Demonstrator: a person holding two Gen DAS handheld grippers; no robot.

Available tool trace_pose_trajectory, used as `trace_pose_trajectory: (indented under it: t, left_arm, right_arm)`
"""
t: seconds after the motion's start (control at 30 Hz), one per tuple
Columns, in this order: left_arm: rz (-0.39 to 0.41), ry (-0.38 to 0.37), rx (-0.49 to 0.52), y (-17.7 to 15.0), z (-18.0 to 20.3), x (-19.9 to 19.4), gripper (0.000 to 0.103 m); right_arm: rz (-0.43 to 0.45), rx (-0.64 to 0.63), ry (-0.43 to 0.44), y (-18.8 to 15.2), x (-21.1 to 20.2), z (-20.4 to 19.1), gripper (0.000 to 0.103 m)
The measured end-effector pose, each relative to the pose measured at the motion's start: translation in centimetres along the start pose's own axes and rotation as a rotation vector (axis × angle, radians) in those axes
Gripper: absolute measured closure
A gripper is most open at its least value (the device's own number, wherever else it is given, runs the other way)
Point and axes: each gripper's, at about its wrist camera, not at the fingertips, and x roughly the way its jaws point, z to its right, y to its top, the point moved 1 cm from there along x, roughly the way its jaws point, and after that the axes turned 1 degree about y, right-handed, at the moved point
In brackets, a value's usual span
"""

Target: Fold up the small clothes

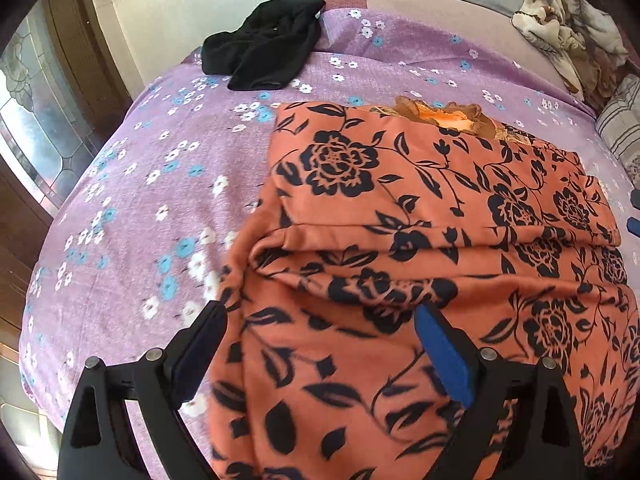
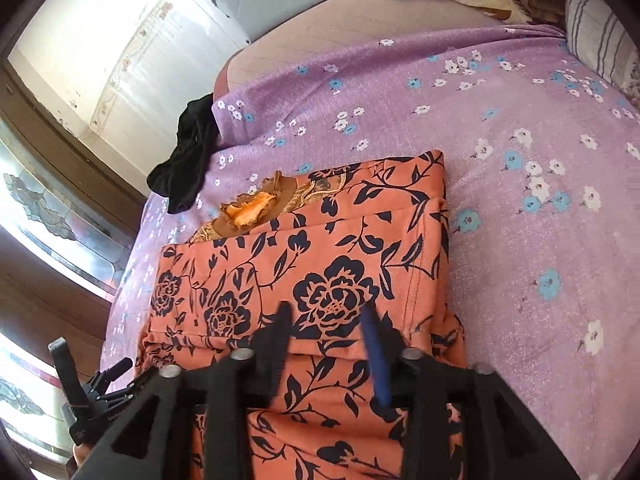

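Observation:
An orange garment with black flowers [image 1: 400, 208] lies folded on the purple flowered bedsheet [image 1: 160, 184], its frilled neckline [image 1: 440, 114] at the far end. In the left wrist view my left gripper [image 1: 320, 314] hovers open over the garment's near left part, and the cloth passes under the wide gap without being pinched. The right wrist view shows the same garment [image 2: 320, 248] on the sheet [image 2: 520, 200]. There my right gripper [image 2: 326, 314] stands open above a folded layer, with its blue pad [image 2: 376, 360] clear of the cloth. The left gripper's body [image 2: 92, 396] shows at the lower left.
A black garment [image 1: 260, 48] lies crumpled at the bed's far left corner [image 2: 188, 152]. A crumpled patterned blanket [image 1: 568, 36] and a striped pillow [image 1: 620, 120] sit at the far right. The bed's left edge drops toward a patterned glass door [image 1: 36, 128].

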Motion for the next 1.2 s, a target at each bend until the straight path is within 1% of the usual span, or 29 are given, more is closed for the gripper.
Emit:
trace_pose_trajectory:
  t: [0.03,0.17,0.3,0.37,0.43,0.5,0.57,0.67,0.73,0.8,0.9,0.93,1.0,1.1,1.2]
  left_arm:
    - [0.003,-0.001,-0.008,-0.4,-1.0,-0.7,0.008]
    - [-0.003,-0.032,-0.075,-2.3,-5.6,-3.2,0.008]
    - [-0.042,-0.06,-0.167,-4.9,-9.3,-4.3,0.008]
    - [-0.061,-0.069,-0.198,-6.4,-10.5,-4.5,0.008]
    - [-0.076,-0.066,-0.21,-7.7,-11.0,-4.7,0.008]
    - [-0.076,-0.069,-0.198,-8.3,-10.9,-5.2,0.008]
    - [-0.078,-0.072,-0.164,-8.7,-10.3,-5.7,0.008]
    - [-0.116,-0.06,-0.11,-9.3,-9.0,-5.6,0.008]
    - [-0.139,-0.075,-0.097,-10.0,-8.6,-5.2,0.008]
    - [-0.174,-0.095,-0.115,-10.7,-8.4,-4.6,0.008]
    - [-0.235,-0.142,-0.198,-12.1,-8.6,-3.7,0.008]
    - [-0.246,-0.167,-0.221,-12.6,-8.5,-3.7,0.009]
    - [-0.238,-0.194,-0.24,-13.4,-7.7,-4.2,0.009]
    - [-0.25,-0.194,-0.182,-14.1,-5.4,-4.4,0.008]
    - [-0.279,-0.145,-0.115,-14.5,-3.6,-3.9,0.008]
  right_arm:
    - [0.017,0.014,0.015,-0.4,-0.8,0.2,0.023]
    - [-0.019,0.027,0.088,-2.9,-3.3,0.6,0.023]
    - [-0.032,0.034,0.114,-6.2,-6.0,1.8,0.023]
    - [-0.038,0.039,0.116,-7.6,-7.1,2.6,0.023]
    - [-0.05,0.034,0.099,-8.9,-7.8,3.3,0.023]
    - [-0.073,0.022,0.075,-10.0,-8.2,3.7,0.023]
    - [-0.101,0.013,0.061,-11.0,-8.1,4.0,0.023]
    - [-0.125,-0.004,0.039,-11.9,-8.1,3.9,0.023]
    - [-0.135,-0.015,0.044,-12.4,-8.2,3.8,0.023]
    - [-0.141,-0.021,0.048,-12.7,-8.3,4.0,0.023]
    - [-0.143,-0.01,0.042,-12.8,-8.2,4.6,0.023]
    - [-0.143,0.002,0.04,-12.8,-8.1,4.9,0.023]
    - [-0.141,0.029,0.042,-12.6,-8.0,5.4,0.023]
    - [-0.14,0.03,0.061,-12.5,-7.7,5.2,0.023]
    - [-0.156,0.001,0.053,-12.7,-7.2,4.6,0.023]
